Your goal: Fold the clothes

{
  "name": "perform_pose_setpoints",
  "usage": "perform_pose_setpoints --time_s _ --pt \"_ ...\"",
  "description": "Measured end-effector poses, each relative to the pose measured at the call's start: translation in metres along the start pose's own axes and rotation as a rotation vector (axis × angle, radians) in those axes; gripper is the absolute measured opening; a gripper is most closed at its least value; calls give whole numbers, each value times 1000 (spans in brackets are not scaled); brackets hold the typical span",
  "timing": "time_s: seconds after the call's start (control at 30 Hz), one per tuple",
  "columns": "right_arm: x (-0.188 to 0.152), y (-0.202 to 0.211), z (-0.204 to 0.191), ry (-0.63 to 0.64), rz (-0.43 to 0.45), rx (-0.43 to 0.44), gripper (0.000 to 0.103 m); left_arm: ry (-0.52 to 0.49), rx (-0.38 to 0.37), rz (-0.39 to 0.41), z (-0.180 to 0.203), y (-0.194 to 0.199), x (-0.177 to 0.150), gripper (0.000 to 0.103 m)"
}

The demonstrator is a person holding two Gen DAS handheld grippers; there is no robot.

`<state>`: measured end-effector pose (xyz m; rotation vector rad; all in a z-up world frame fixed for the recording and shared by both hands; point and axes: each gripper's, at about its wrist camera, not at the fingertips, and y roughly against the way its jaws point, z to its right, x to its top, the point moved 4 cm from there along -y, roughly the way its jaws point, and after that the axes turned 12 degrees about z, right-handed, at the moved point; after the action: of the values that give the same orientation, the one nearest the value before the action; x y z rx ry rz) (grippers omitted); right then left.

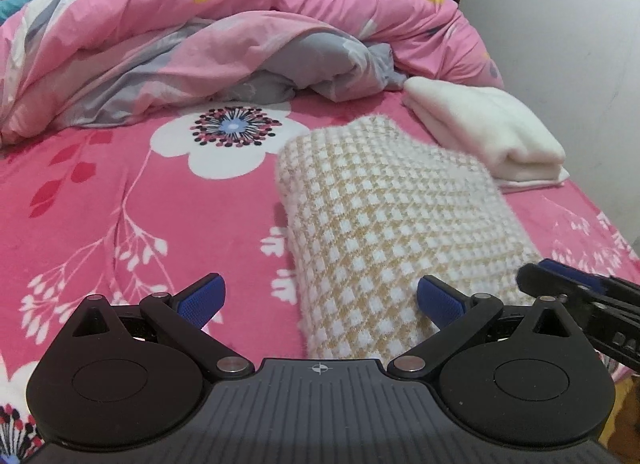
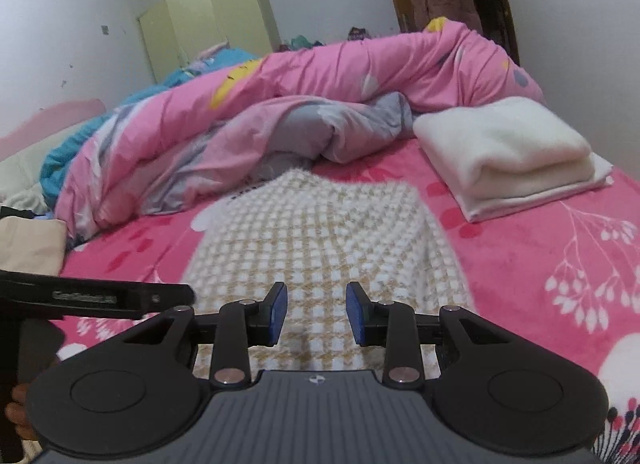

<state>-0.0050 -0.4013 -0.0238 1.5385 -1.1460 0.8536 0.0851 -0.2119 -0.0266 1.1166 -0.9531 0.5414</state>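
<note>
We found 2 folded garments on the bed sheet: the checked sweater lay nearest us, the folded towel-like piece behind it to the right, their edges overlapping in the left wrist view. The bunched duvet lay behind both. A wardrobe stood beyond, left.

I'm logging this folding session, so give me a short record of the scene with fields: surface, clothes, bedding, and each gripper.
surface: bed with pink floral sheet
garment in work: checked knit sweater, folded, lying on the sheet
finished garment: white folded garment, beside the sweater, near the wall
bedding: pink quilt bunched at the far side
left gripper: open, holding nothing, over the sweater's near edge
right gripper: jaws partly apart, nothing clamped, above the sweater
</note>
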Motion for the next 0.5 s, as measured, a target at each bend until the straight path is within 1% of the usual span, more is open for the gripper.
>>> perform_pose_setpoints --time_s 0.1,0.17,0.37,0.5 --pt "-12 -4 0 8 -46 1 38 2 12 0 2 1 -1 103" --pt "-24 -9 3 -2 -78 -2 39 5 14 -4 2 0 -1 103" --pt "-24 -7 6 -51 -68 9 43 13 18 -14 3 0 -1 103" --pt "-25 -7 4 -41 -67 6 43 16 16 -14 2 0 -2 103"
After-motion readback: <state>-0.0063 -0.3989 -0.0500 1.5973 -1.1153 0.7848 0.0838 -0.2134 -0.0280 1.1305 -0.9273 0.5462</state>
